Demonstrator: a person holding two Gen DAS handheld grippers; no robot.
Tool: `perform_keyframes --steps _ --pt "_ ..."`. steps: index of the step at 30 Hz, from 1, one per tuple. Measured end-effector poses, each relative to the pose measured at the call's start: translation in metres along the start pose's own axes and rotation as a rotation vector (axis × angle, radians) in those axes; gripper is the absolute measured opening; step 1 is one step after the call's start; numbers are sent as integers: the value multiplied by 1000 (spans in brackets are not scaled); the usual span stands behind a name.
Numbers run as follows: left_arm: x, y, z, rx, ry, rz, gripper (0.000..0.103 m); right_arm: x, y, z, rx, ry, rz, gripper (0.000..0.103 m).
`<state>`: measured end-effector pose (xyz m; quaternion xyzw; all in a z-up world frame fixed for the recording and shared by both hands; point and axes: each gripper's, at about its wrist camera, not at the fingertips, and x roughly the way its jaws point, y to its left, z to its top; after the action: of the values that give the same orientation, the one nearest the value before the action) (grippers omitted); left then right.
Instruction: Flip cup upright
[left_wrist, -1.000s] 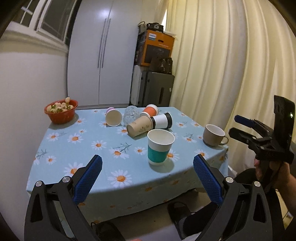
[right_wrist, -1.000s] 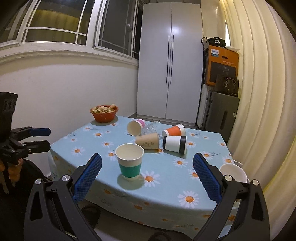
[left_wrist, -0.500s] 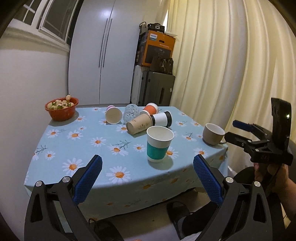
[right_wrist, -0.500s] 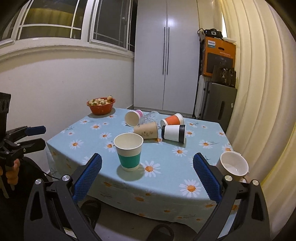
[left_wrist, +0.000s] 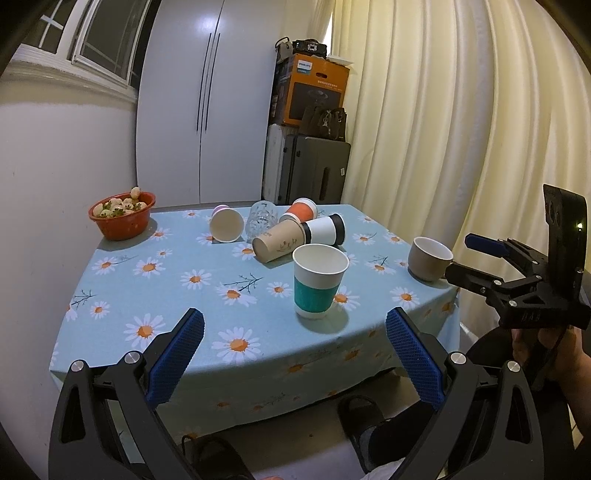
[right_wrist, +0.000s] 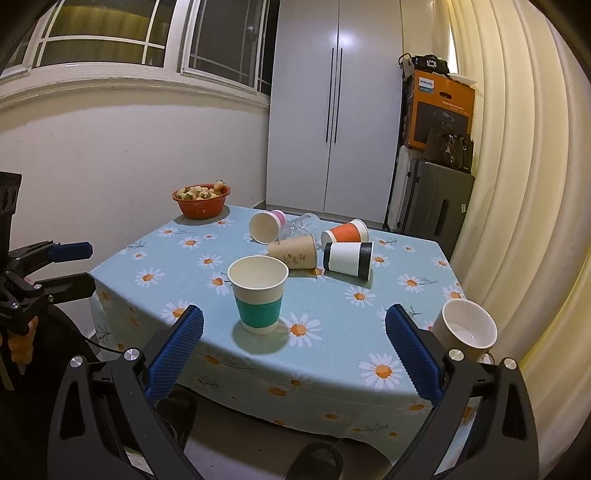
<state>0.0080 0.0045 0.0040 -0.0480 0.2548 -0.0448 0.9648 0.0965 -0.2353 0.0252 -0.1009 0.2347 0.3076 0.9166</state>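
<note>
A teal-and-white paper cup (left_wrist: 319, 283) stands upright near the table's front edge; it also shows in the right wrist view (right_wrist: 258, 295). Behind it several cups lie on their sides: a brown one (left_wrist: 279, 243), a black-and-white one (left_wrist: 325, 229), an orange one (left_wrist: 301, 210), a pink one (left_wrist: 226, 228) and a clear glass (left_wrist: 261, 221). My left gripper (left_wrist: 293, 347) is open and empty, off the table's front edge. My right gripper (right_wrist: 293, 347) is open and empty, also short of the table.
A beige mug (right_wrist: 464, 328) stands upright at the table's right front corner. A red bowl of food (left_wrist: 122, 216) sits at the back left. The table (left_wrist: 155, 295) has a daisy cloth. Wall on the left, curtain on the right, suitcase and boxes behind.
Both grippers have drawn back a little from the table and stayed open. The cups have not moved.
</note>
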Motion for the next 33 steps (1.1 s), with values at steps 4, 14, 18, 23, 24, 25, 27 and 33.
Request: perform_keyframes --steps 4,14,18,23,24,25,27,33 --pt "0 0 0 1 0 -1 96 0 -3 0 9 4 0 98" --pt "1 -3 -2 10 3 -4 96 2 -4 0 17 7 1 98" --pt "1 -3 -2 12 5 -5 96 3 -4 0 14 14 5 98" --pt "-1 -2 -2 -2 4 -6 96 1 -8 0 39 6 5 98" --pt "-1 -1 -2 -3 4 -7 96 -1 -10 0 49 3 7 98" --pt "-2 -1 -2 -5 4 -9 96 -1 -10 -1 56 4 10 98" --pt "-3 0 -2 -10 1 -13 96 -1 -12 -1 62 6 11 98" --pt "-1 1 -1 -17 2 -14 96 0 -12 0 62 8 14 98"
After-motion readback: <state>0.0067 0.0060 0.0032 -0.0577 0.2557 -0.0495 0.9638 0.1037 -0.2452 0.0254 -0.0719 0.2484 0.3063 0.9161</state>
